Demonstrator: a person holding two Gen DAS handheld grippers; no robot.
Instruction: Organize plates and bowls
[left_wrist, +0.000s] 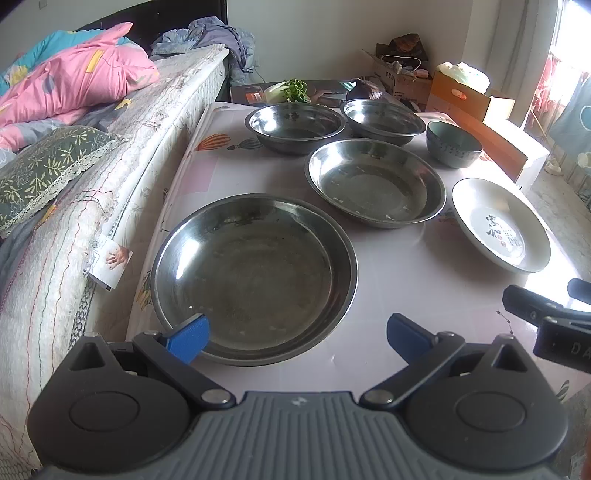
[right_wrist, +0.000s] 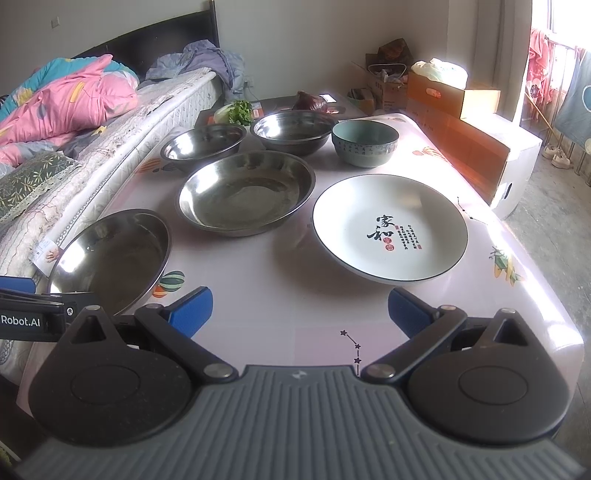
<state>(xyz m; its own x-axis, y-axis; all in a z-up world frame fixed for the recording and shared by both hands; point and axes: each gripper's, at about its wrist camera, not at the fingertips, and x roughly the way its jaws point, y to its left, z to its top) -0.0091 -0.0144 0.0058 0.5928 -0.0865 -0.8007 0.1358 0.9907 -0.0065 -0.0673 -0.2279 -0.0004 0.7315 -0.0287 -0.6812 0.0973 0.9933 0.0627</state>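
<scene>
Both pairs of jaws stand wide apart and grip nothing: the left gripper (left_wrist: 297, 332) hangs just above the near rim of the nearest steel plate (left_wrist: 255, 277), its left blue pad over that rim, and the right gripper (right_wrist: 300, 308) hovers over bare bench (right_wrist: 288, 266) short of the white ceramic plate (right_wrist: 389, 227), which lies to the right of that steel plate. Nothing is stacked yet, so the work seems only at its start. To take the steel plate well, I would slide one pad under the lip and the other over it, clamp on the rim rather than the slick floor of the dish, and lift level so it does not ring against its neighbour. Beyond it lies a second steel plate (left_wrist: 375, 182), then two steel bowls (left_wrist: 295, 125) side by side, with a grey-green ceramic bowl (right_wrist: 365, 142) to their right. Glossy and pale pink, the bench covering is printed with balloons and stars. Greens (left_wrist: 295, 90) lie past the bowls, a bed (left_wrist: 110, 155) with a pink quilt (left_wrist: 74, 77) runs along the steel plate's left, and cardboard boxes (right_wrist: 454, 94) stand by the bright window at far right.
</scene>
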